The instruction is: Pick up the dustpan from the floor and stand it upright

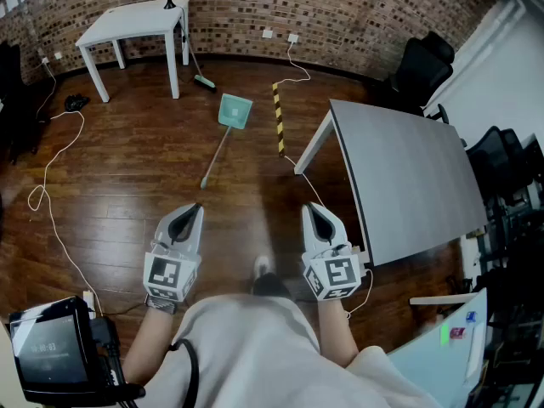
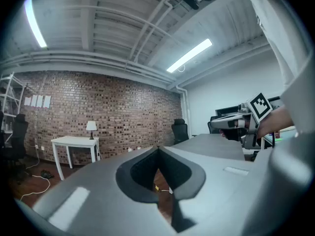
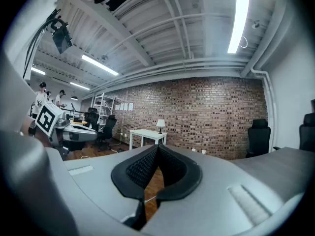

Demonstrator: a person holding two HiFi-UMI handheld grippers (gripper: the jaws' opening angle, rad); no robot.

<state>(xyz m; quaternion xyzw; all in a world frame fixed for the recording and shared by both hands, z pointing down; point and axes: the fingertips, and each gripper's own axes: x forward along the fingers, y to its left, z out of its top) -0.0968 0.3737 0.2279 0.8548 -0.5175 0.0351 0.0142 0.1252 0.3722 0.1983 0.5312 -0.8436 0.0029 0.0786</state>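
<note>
While the two grey wedge-shaped grippers, the left gripper (image 1: 195, 209) at eight o'clock and the right gripper (image 1: 309, 211) at four, were held with their black pads pressed together on nothing, the one dustpan (image 1: 235, 111) was seen lying flat on the glossy wooden floor (image 1: 127, 168) at eleven o'clock, well apart from both. Its square teal pan was turned away and its thin straight handle toward the left gripper. Two tables were counted, a white table (image 1: 136, 19) farther out at eleven and a grey table (image 1: 408, 177) at three.

No legible text or labels
</note>
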